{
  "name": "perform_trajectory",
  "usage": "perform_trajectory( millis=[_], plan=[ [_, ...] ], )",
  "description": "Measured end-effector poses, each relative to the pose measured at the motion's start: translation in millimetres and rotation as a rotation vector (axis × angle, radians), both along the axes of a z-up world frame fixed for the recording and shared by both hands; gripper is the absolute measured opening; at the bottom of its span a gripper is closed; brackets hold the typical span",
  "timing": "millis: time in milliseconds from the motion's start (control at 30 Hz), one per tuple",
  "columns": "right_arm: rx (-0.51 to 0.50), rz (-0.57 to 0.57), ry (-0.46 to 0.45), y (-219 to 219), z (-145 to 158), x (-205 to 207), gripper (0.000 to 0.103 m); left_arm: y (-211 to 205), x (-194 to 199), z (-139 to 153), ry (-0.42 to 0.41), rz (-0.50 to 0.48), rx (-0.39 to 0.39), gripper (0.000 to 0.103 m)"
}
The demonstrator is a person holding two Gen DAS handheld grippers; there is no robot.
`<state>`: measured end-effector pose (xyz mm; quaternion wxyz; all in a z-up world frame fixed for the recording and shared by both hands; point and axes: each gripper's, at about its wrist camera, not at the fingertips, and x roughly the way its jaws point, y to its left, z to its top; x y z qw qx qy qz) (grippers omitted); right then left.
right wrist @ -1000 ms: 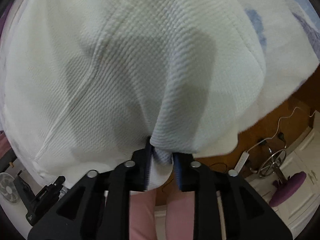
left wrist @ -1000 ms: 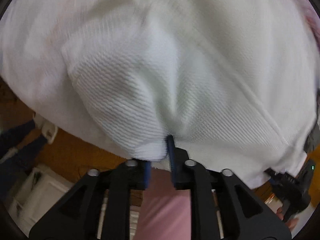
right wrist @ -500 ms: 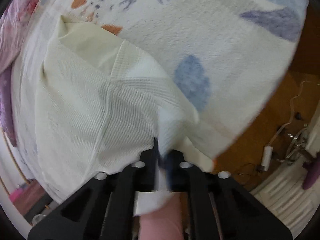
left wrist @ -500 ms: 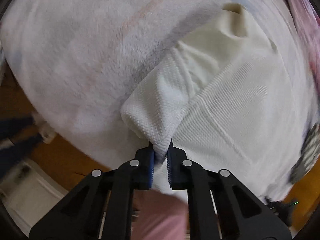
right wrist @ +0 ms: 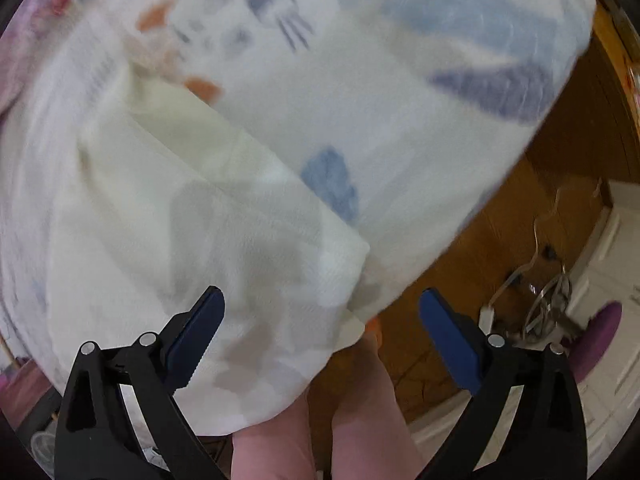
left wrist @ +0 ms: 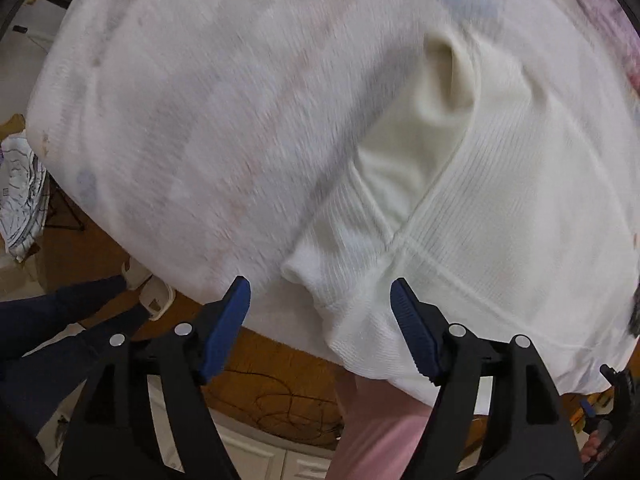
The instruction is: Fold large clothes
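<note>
Both hand-held grippers, left (left wrist: 320, 300) & right (right wrist: 320, 304), opening wide w/ nothing held; cream garment (left wrist: 500, 208) lies released on patterned blanket (right wrist: 400, 80), prob. so fold settles.

No text, label, brand or number can be read anywhere

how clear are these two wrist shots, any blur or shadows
Left wrist view: the blanket smears with motion blur, the white garment keeps faint ribbing, and the fisheye bends the edges. Right wrist view: softer overall, the blanket's cat print streaks, and a grey shadow lies across the garment.
</note>
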<state>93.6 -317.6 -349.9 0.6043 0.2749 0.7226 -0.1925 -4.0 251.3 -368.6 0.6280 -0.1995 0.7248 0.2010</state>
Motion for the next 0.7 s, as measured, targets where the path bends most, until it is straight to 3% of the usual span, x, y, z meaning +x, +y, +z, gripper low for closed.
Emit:
perform_trajectory(
  millis=[133,333,433,467,500,533,600,700],
  plan=[
    [0.005,0.051,-0.085,4,13,36,0.094,12,31,6,-0.06,0.011,-0.019,0.076],
    [0.015,0.165,-0.167,22,-2,128,0.092,18,111,-7,-0.153,-0.039,-0.031,0.077],
    [0.034,0.179,-0.155,26,-28,153,0.063,27,139,-31,-0.187,-0.067,-0.028,0.076],
    [0.062,0.17,-0.14,29,-37,161,0.054,28,149,-38,-0.196,-0.062,-0.047,0.068],
    [0.092,0.156,-0.127,33,-44,167,0.034,33,153,-44,-0.221,-0.044,-0.078,0.054],
    [0.103,0.141,-0.11,38,-50,171,0.023,37,157,-52,-0.249,-0.009,-0.134,0.025],
    [0.06,0.182,-0.091,43,-55,175,0.016,41,162,-62,-0.222,0.061,-0.166,0.02],
    [0.044,0.137,-0.122,28,-45,173,0.01,41,167,-45,-0.226,0.035,-0.133,0.015]
  ],
)
